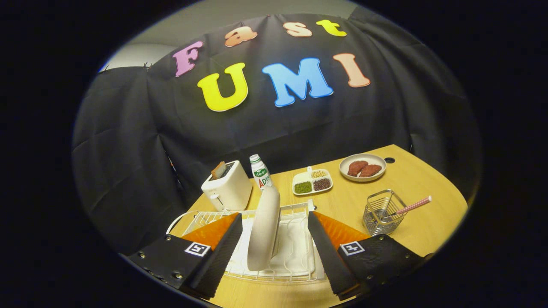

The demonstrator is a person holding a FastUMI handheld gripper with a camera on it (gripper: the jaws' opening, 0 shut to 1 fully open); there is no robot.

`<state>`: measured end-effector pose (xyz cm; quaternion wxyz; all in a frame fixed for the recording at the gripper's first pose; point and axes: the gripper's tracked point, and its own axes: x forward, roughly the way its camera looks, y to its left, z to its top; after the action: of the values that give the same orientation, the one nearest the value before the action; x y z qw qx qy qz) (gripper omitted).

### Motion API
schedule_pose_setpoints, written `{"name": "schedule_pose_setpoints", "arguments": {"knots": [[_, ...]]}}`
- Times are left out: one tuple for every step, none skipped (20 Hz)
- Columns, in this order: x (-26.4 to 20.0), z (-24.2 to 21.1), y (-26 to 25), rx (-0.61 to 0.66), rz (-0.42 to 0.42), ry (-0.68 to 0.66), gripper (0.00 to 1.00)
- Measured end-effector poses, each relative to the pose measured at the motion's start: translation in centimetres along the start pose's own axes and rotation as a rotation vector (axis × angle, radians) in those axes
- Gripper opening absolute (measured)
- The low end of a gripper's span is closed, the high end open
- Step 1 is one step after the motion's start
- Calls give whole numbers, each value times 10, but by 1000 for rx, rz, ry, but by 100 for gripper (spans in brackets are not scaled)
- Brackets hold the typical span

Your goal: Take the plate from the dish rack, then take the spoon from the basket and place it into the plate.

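In the gripper view, the gripper (274, 252) has its fingers spread wide, one on each side of the plate (264, 229) without touching it. The plate stands on edge in the white dish rack (295, 267) at the near edge of the bench (428, 179). If the fingers close off-centre, the plate's smooth rim could slip or snag on the rack's wires. The spoon (412, 206) leans out of the wire basket (381, 212) toward the bench's right edge; that light basket may tip when the spoon is pulled.
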<state>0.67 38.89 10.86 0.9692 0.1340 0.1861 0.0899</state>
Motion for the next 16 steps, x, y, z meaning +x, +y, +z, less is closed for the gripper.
{"name": "schedule_pose_setpoints", "arguments": {"knots": [[9, -4, 2, 11, 1, 23, 92], [18, -10, 3, 21, -2, 48, 90], [27, -14, 4, 35, 0, 73, 91], [34, -21, 6, 45, -5, 101, 87], [41, -26, 6, 52, -9, 125, 83], [45, -30, 6, 57, -16, 149, 83], [49, -34, 5, 62, -25, 168, 83], [51, -36, 5, 71, -29, 185, 74], [52, -35, 7, 79, -29, 194, 65], [52, -35, 8, 73, -40, 193, 47], [53, -35, 7, 64, -64, 205, 46], [53, -36, 6, 51, -88, 214, 43], [53, -35, 4, 34, -118, 224, 40], [53, -37, 3, 23, -134, 234, 35], [53, -37, 2, 10, -163, 244, 35], [50, -37, 2, -1, -183, 253, 35]]}}
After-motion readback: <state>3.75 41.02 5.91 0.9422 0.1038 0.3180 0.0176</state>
